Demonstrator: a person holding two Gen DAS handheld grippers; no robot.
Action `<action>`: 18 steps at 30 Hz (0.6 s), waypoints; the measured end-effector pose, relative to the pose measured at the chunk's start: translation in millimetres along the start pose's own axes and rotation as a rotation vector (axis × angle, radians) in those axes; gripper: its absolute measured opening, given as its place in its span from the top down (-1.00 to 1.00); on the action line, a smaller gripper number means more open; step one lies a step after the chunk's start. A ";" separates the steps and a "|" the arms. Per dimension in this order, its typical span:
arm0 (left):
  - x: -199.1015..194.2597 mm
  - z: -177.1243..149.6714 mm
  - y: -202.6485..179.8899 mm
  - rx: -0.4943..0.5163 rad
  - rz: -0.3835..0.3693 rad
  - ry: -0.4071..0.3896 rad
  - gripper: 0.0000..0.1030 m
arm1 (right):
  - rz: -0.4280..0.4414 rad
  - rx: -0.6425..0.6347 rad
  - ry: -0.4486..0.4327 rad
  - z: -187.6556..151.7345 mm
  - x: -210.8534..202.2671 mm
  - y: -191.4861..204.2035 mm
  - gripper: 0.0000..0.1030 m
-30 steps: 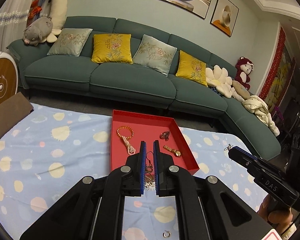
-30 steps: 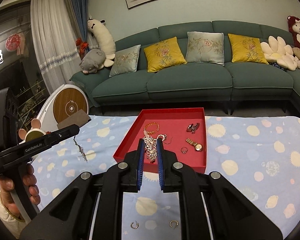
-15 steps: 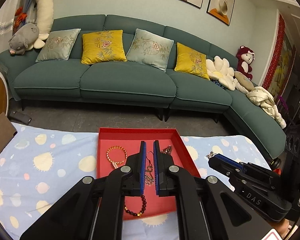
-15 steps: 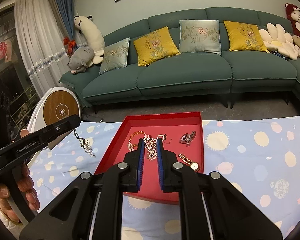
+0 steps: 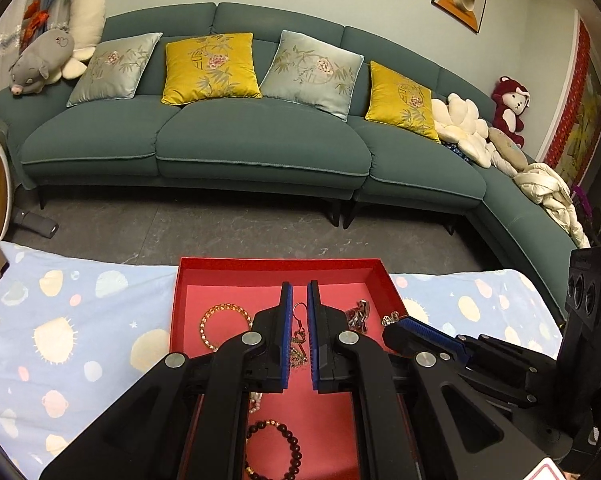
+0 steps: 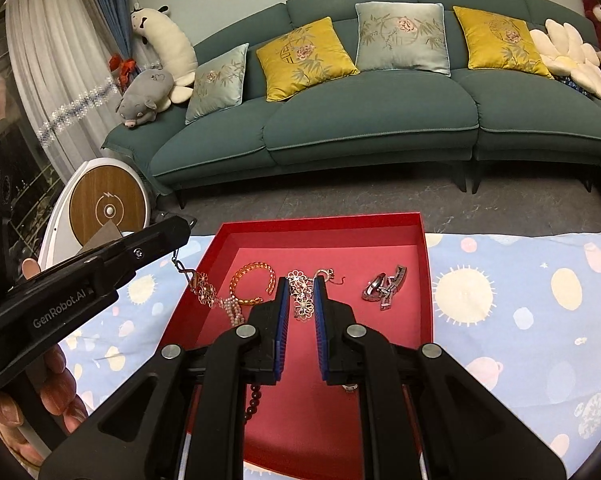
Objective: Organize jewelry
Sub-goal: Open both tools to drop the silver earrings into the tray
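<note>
A red tray (image 5: 280, 265) (image 6: 320, 225) lies on the patterned blue cloth, directly under both grippers. My left gripper (image 5: 299, 286) is shut on the hook of a dangling earring (image 5: 299, 330). In the right wrist view that earring (image 6: 200, 282) hangs from the left gripper (image 6: 183, 229) over the tray's left rim. My right gripper (image 6: 300, 282) is shut on a silver flower-link earring (image 6: 301, 300); the right gripper (image 5: 396, 326) shows over the tray's right side. In the tray lie a gold bracelet (image 6: 252, 284), a pearl string (image 6: 234, 312), a dark bead bracelet (image 5: 276, 446) and a silver watch (image 6: 386, 288).
The cloth-covered table (image 6: 520, 320) ends just past the tray, with grey floor and a teal sofa (image 5: 260, 140) beyond. A round white and wood device (image 6: 108, 210) stands at the left. A hand (image 6: 56, 380) grips the left tool's handle.
Both grippers moved forward and down from the table's near side to above the tray, each still carrying its earring. The loose rings on the cloth have dropped out of view.
</note>
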State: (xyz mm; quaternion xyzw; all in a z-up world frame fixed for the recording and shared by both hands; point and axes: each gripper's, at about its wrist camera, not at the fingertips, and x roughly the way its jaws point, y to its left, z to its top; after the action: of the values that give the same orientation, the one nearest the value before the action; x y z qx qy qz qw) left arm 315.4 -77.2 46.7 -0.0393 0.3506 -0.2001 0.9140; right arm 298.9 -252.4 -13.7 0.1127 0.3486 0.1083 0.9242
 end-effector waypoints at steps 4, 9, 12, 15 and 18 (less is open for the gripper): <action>6.4 -2.4 2.5 -0.018 0.023 0.000 0.83 | 0.011 -0.002 0.007 2.2 8.9 -3.8 0.65; 0.6 -3.6 2.9 -0.010 0.017 -0.016 0.78 | 0.013 -0.004 -0.024 4.7 4.9 -4.0 0.56; -14.7 -6.3 1.8 0.011 0.019 -0.030 0.78 | 0.026 0.001 -0.054 4.7 -10.4 -3.3 0.56; -41.0 -9.1 -0.5 0.025 0.025 -0.053 0.78 | 0.035 -0.003 -0.091 3.6 -37.1 -0.9 0.56; -76.0 -14.7 -1.9 0.030 0.037 -0.081 0.78 | 0.031 -0.027 -0.134 0.9 -75.1 4.1 0.56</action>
State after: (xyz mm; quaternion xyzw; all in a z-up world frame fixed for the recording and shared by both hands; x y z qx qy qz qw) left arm 253.9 -48.0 83.6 -0.0271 0.3109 -0.1868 0.9315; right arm 243.9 -269.6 34.7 0.1126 0.2828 0.1193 0.9450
